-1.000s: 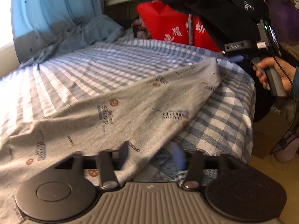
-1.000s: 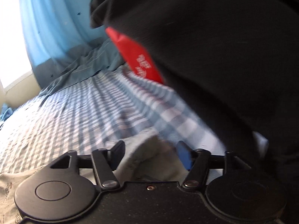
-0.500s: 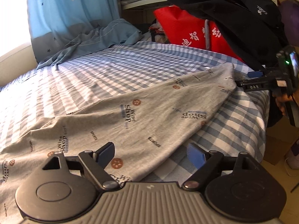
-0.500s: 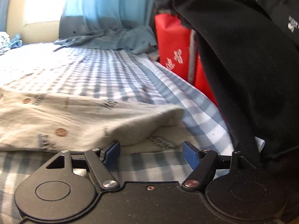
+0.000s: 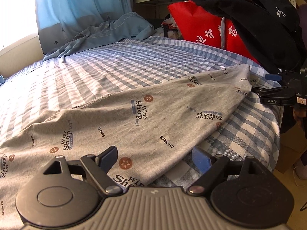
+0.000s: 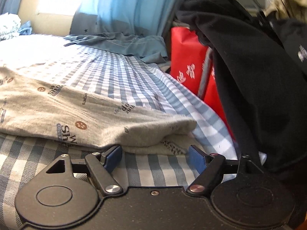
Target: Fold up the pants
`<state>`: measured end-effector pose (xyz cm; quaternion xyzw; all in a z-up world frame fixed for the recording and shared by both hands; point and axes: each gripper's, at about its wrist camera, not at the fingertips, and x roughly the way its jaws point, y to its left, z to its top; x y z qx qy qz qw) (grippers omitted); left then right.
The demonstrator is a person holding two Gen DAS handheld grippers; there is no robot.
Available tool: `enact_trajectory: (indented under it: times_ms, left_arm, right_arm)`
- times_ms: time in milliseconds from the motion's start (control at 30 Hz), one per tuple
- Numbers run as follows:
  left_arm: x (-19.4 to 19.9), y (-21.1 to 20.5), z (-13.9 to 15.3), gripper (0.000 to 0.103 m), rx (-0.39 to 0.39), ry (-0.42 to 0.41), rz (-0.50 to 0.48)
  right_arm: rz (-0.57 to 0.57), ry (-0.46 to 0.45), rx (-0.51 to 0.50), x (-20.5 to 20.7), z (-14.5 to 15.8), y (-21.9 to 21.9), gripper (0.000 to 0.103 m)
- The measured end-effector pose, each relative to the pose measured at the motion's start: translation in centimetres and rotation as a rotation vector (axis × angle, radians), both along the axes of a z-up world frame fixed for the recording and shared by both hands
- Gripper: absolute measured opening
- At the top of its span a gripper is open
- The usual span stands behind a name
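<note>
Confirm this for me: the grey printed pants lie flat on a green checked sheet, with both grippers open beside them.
One thing is wrong: the sheet is blue and white checked, not green, as both wrist views show. The rest stands: the grey printed pants lie flat on it, and the left gripper and right gripper are both open, clamping nothing.

Grey knit cotton pants (image 5: 153,118) with "Wine Shop" / "SPORTS" text and brown round prints: lying flat on blue-white checked bedsheet (image 5: 119,67), doubled over, two layers stacked. Narrow end at bed's right edge, lower layer peeking out beneath.
</note>
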<state>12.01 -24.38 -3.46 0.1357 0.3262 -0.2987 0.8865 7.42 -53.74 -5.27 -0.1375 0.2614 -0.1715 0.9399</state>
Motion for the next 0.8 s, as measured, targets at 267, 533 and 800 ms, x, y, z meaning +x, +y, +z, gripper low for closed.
enact_trajectory:
  times_ms: [267,533,800]
  left_arm:
    - [0.5,-0.1,0.5,0.088,-0.012,-0.011,0.015]
    - [0.8,0.4,0.3,0.089,-0.003,0.003,0.034]
    - [0.7,0.7,0.4,0.09,-0.004,-0.007,0.031]
  right_arm:
    - [-0.099,-0.12,0.095,1.6,1.4,-1.7,0.089]
    - [-0.242,-0.135,0.147,3.0,1.1,-5.1,0.09]
    - [-0.283,-0.117,0.091,3.0,0.9,-6.4,0.092]
